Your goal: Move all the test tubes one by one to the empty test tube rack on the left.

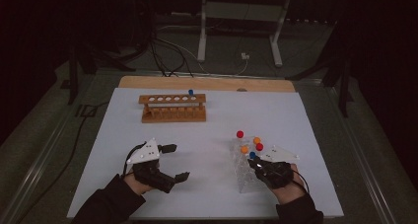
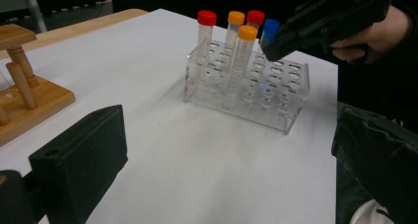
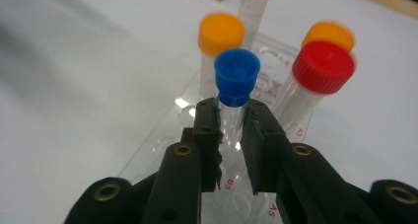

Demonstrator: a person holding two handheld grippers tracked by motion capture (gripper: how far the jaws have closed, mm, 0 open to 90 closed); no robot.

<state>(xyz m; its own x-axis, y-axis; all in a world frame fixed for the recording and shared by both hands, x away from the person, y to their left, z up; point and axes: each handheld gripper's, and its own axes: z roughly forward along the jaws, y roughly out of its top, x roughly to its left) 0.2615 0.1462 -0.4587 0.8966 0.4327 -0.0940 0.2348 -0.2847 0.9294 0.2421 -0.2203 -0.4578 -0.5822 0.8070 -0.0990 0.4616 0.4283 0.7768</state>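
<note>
A clear plastic rack [image 1: 242, 173] [image 2: 291, 116] stands at the right front of the white sheet and holds several capped tubes. My right gripper [image 1: 255, 161] [image 3: 230, 131] is shut on the blue-capped tube [image 1: 252, 155] [image 3: 236, 76] just under its cap, and the tube stands upright in the rack. Around it stand two orange-capped tubes [image 3: 221, 34] and two red-capped tubes [image 3: 323, 66]. My left gripper [image 1: 175, 162] [image 2: 226, 160] rests open on the sheet to the left, with nothing between its jaws. The left gripper view shows the right gripper [image 2: 276, 46] at the blue cap [image 2: 270, 29].
A wooden tube rack [image 1: 172, 109] [image 2: 19, 86] stands at the far middle of the sheet with one blue-capped tube [image 1: 191, 92] in its right end. The table's wooden edge [image 1: 207, 83] lies behind it. Bare white sheet [image 1: 207, 145] lies between the two racks.
</note>
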